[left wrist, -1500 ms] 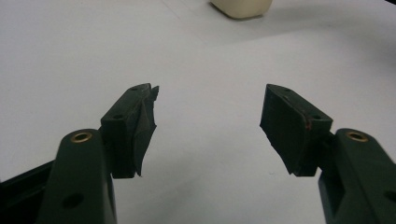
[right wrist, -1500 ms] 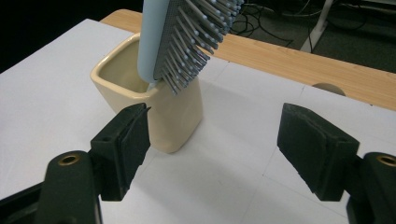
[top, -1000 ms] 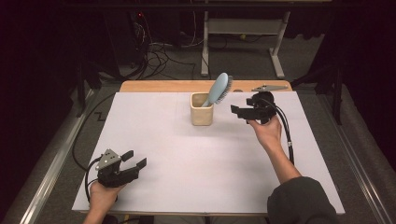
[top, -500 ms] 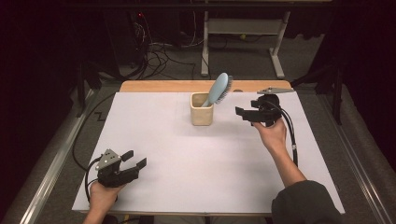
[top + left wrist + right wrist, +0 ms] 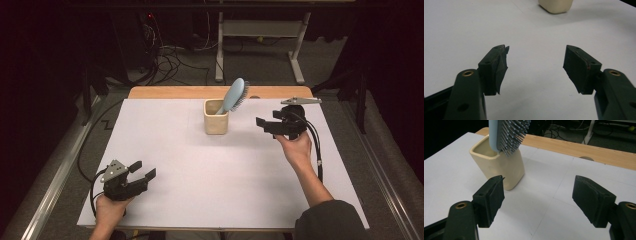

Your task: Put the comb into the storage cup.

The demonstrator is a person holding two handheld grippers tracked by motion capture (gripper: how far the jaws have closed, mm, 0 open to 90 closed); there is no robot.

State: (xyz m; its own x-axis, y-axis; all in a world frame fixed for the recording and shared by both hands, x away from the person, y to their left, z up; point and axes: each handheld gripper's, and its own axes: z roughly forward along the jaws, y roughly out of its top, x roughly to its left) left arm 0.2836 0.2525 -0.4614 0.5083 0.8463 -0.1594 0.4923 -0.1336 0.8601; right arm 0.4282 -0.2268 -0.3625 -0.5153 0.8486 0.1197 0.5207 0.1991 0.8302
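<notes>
A cream square cup (image 5: 216, 117) stands at the back middle of the white table, with a light blue hairbrush (image 5: 233, 95) leaning handle-down in it, bristles facing right. The right gripper view has the cup (image 5: 501, 165) and the brush (image 5: 507, 133) at upper left. My right gripper (image 5: 263, 123) hovers just right of the cup, jaws pointing left at it, open with nothing between them (image 5: 539, 195). My left gripper (image 5: 142, 170) rests near the front left of the table, open and empty (image 5: 535, 66), with the cup (image 5: 555, 5) far ahead.
White paper (image 5: 220, 170) covers the table, and a wooden strip (image 5: 175, 92) runs along its back edge. Cables and a metal frame (image 5: 260, 30) lie on the dark floor behind. A black cable (image 5: 316, 145) trails from the right gripper along the forearm.
My right gripper has drifted slightly right and toward me, away from the cup. The left gripper, cup and brush have stayed put.
</notes>
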